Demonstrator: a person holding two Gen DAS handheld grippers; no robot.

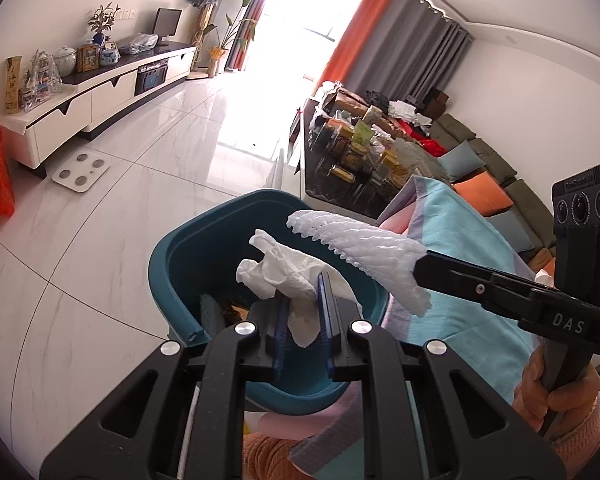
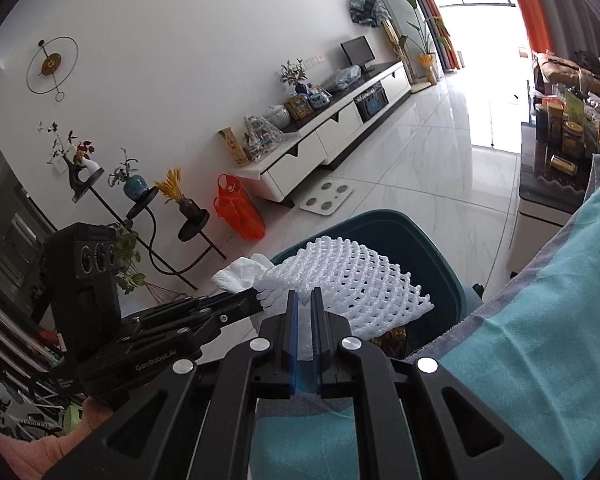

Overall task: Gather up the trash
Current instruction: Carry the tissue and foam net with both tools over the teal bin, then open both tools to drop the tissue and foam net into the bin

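With both pieces hanging over the teal bin (image 1: pixel 188 248) at lower centre, the left gripper (image 1: pixel 304 300) pinches a crumpled tissue (image 1: pixel 276 272) and the right gripper (image 2: pixel 305 304) clamps a foam net (image 2: pixel 352 276); next, both jaws likely need opening to drop them in.

A home living room: sofa (image 1: pixel 496 184), TV cabinet (image 1: pixel 100 96), curtains (image 1: pixel 400 40).

Daylight floods from the window (image 1: pixel 300 12) far ahead of the claw, blown out; glare streaks the floor (image 1: pixel 148 160); fisheye edges curve and darken.
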